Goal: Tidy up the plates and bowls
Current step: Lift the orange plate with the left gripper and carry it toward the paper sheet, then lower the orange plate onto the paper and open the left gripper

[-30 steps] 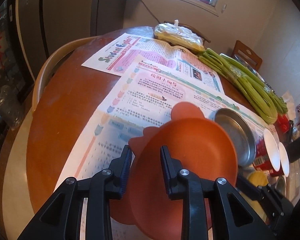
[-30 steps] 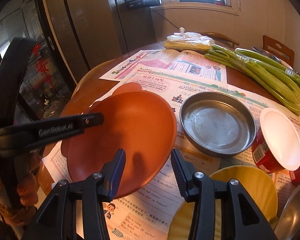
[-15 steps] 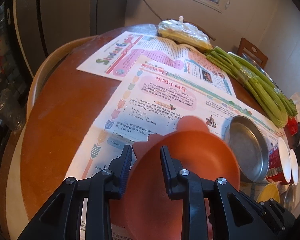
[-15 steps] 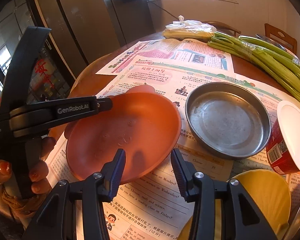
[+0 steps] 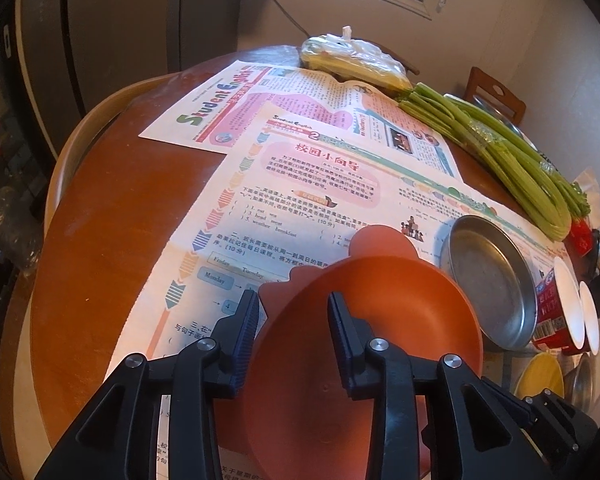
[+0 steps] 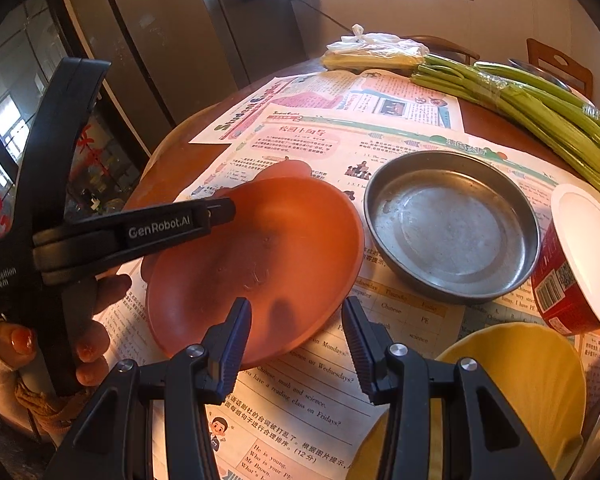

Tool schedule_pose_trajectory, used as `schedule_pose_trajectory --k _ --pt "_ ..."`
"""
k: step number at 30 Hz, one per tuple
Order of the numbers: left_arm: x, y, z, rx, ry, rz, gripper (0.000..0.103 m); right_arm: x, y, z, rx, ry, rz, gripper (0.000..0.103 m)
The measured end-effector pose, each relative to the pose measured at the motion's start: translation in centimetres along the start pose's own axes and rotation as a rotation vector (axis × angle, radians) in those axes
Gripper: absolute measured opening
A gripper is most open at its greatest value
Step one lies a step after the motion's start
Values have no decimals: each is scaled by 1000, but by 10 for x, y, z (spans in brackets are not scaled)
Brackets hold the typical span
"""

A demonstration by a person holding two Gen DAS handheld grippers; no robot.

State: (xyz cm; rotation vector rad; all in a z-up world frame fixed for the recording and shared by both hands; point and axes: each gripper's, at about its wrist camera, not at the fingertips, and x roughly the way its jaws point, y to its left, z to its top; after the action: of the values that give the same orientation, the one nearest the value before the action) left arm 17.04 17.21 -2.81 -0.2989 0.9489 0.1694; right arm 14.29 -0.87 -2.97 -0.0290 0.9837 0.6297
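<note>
Left gripper (image 5: 292, 320) pinches the smooth, shallow orange plate (image 6: 260, 264) by its rim, beside the round dull metal pan (image 6: 452, 224). Right gripper (image 6: 296, 332) spread.

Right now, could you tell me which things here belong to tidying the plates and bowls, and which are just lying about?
Job: orange plate, metal dish, yellow bowl.
Lying about: newspapers, celery, bagged greens, red tub.

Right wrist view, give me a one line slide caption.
Left gripper holding an orange plate beside a metal pan on newspaper.
</note>
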Motion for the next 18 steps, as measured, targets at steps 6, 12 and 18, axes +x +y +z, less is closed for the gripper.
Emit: schedule_pose_trajectory --k 6,12,18 --pt "-5 5 -2 -21 -6 -12 43 -9 -3 -5 9 -19 3 48" --pt "-24 16 -6 -59 -45 16 51 -26 -14 -8 35 -60 -9 48" --pt "-51 5 -17 -31 -84 -14 54 -46 -20 -16 42 -94 -17 48"
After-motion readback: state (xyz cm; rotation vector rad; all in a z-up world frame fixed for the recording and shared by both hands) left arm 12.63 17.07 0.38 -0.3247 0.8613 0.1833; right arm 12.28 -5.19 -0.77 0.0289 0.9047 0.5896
